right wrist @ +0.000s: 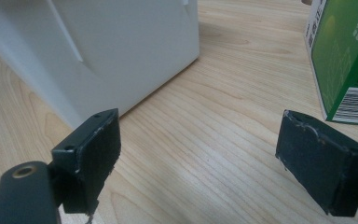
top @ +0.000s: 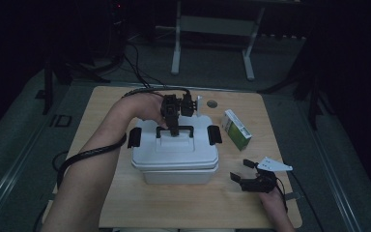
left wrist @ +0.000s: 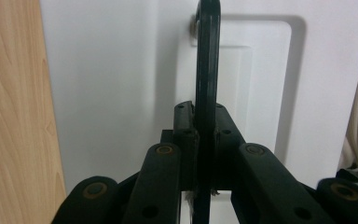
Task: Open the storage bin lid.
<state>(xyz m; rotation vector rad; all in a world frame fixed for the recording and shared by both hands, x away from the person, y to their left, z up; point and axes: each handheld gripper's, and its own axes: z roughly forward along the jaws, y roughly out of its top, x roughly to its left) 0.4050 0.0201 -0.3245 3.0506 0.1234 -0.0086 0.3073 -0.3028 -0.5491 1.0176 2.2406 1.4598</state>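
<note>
My left gripper (top: 175, 129) is clenched on the black carry handle (top: 176, 129) of the white storage box (top: 175, 162) at table centre, lid still seated, latches unopened, lift barely begun; right gripper (top: 245, 172) idles released at 4 o'clock, green carton (top: 236, 129) untouched.

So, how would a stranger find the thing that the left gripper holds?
Look at the wooden table and find the white lidded box in its middle. On the lid lies a recess with a dark handle, raised upright. It is the one thin black bar there, clamped by the left gripper.
</note>
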